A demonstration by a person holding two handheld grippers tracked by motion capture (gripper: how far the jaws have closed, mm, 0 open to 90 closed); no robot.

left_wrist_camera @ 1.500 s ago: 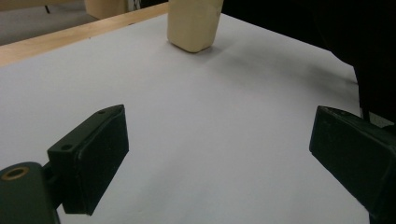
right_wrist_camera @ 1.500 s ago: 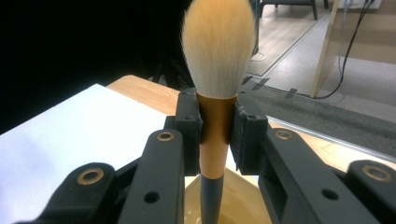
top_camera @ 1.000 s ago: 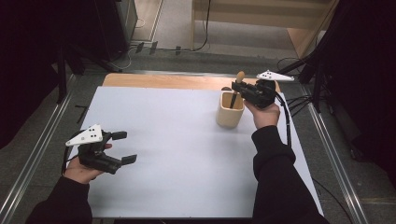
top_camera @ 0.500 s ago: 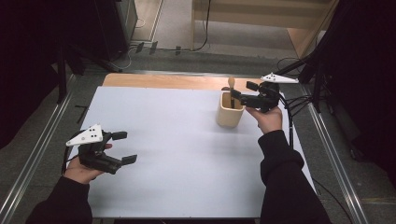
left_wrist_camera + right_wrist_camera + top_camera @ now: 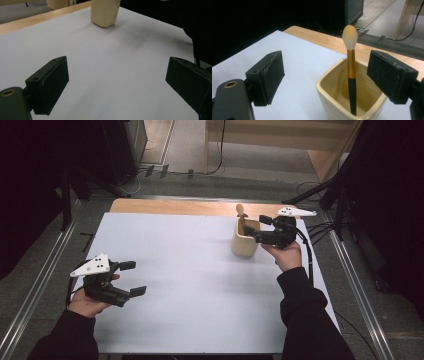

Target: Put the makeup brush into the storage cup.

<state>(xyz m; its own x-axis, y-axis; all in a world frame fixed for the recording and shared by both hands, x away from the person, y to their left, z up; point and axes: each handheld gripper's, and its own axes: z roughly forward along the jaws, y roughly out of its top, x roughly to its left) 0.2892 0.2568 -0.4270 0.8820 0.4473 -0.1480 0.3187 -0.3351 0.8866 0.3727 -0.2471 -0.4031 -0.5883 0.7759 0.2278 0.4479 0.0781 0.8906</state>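
— From the high view, where did the slim makeup brush with the black handle, gold ferrule and pale rounded tip (image 5: pixel 241 218) stand?

— Upright in the cream square ceramic cup (image 5: pixel 245 239), near the far right corner of the white-covered table (image 5: pixel 200 295). The right gripper (image 5: pixel 256 227) sat just beside that cup, so it was the nearer one; the left gripper (image 5: pixel 132 278) hung well apart, by the near left edge.

— And the left gripper view?

— Its jaws stood wide apart with nothing between them — the cup lay far off across the table.

— The right gripper view?

— There the brush's long axis ran near vertical, tip up, its handle leaning on the cup's inner wall. The jaws had just been opening and stood wide, one on each side, touching neither brush nor cup. The brush stood just ahead of the pads, nearer the right-hand one (image 5: pixel 390 75).
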